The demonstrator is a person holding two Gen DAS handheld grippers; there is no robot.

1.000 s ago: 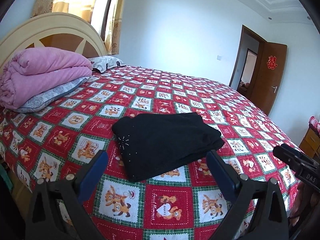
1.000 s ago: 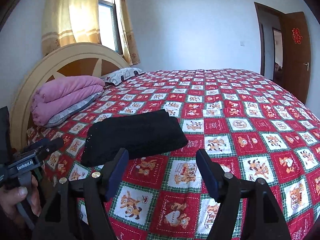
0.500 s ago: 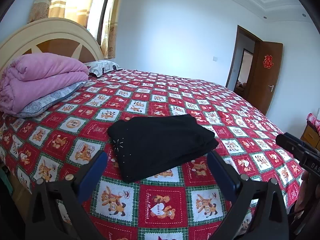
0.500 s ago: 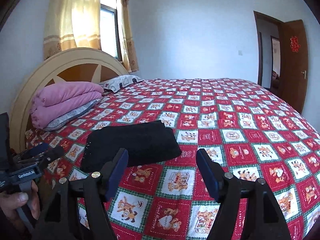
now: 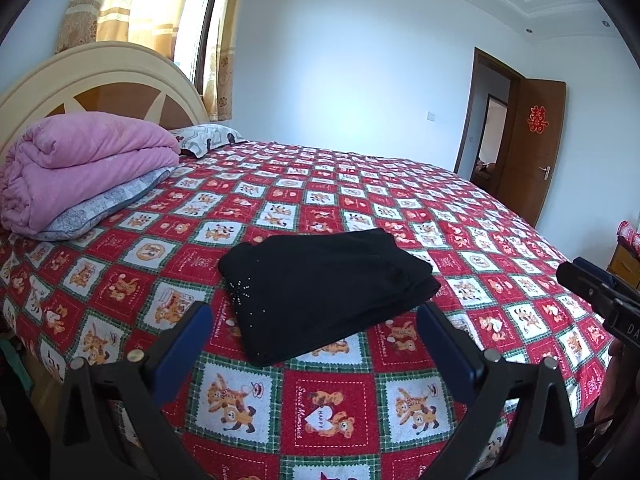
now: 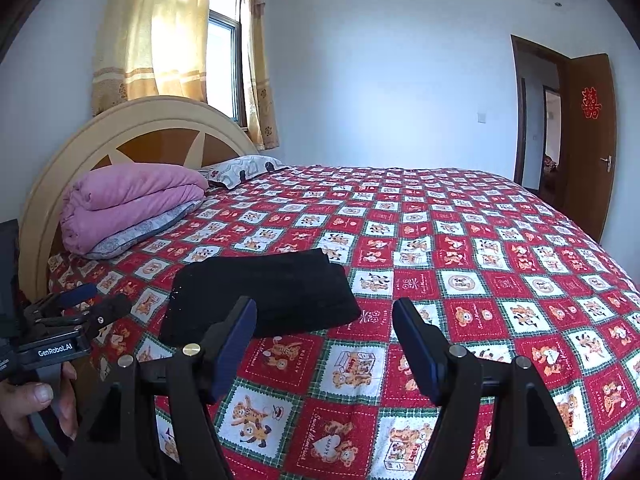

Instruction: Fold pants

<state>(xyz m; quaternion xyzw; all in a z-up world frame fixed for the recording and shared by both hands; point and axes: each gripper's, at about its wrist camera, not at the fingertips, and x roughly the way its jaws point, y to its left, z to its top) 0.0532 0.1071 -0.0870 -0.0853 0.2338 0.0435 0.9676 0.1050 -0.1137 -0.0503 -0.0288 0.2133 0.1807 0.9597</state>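
Note:
Black pants (image 5: pixel 324 288) lie folded into a compact rectangle on the red patterned bedspread (image 5: pixel 328 396), with a sparkly detail near their left corner. The same pants (image 6: pixel 264 296) show in the right wrist view, ahead and left of centre. My left gripper (image 5: pixel 314 320) hovers open just short of the pants' near edge, nothing between its blue pads. My right gripper (image 6: pixel 324 316) is open too, held above the bedspread to the right of the pants, touching nothing. The other gripper's body shows at each view's edge.
A folded pink quilt (image 5: pixel 76 164) rests on a grey pillow (image 5: pixel 100 208) by the cream headboard (image 5: pixel 100 76). A second pillow (image 5: pixel 208 138) lies behind it. A brown door (image 5: pixel 528 148) stands open at the far right. A hand (image 6: pixel 28 404) grips the left tool.
Both views have tilted up a little, so the pants sit lower in the frames. The pants have not moved and both grippers stay open.

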